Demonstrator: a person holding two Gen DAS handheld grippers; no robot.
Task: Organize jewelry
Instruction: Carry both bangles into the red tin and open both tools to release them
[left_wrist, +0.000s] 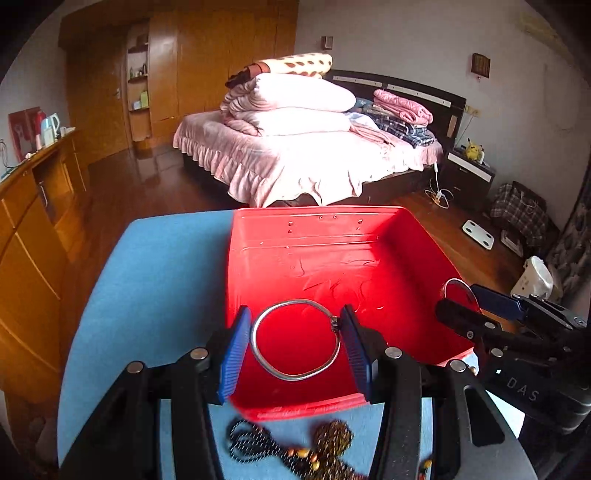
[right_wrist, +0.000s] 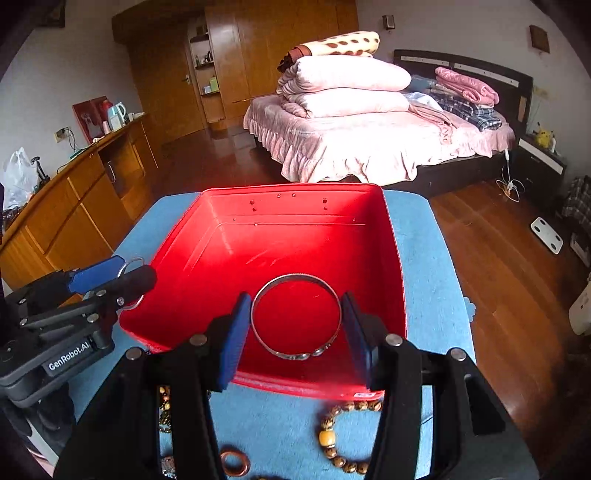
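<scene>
A red plastic tray lies on a blue mat. My left gripper is shut on a thin silver bangle, held above the tray's near edge. My right gripper is shut on a second silver bangle with an ornate clasp, also over the tray. The right gripper also shows in the left wrist view, and the left gripper in the right wrist view, each with its ring between its fingers.
On the blue mat in front of the tray lie a dark beaded necklace, a wooden bead bracelet and a copper ring. A bed, a wooden cabinet and wood floor lie beyond.
</scene>
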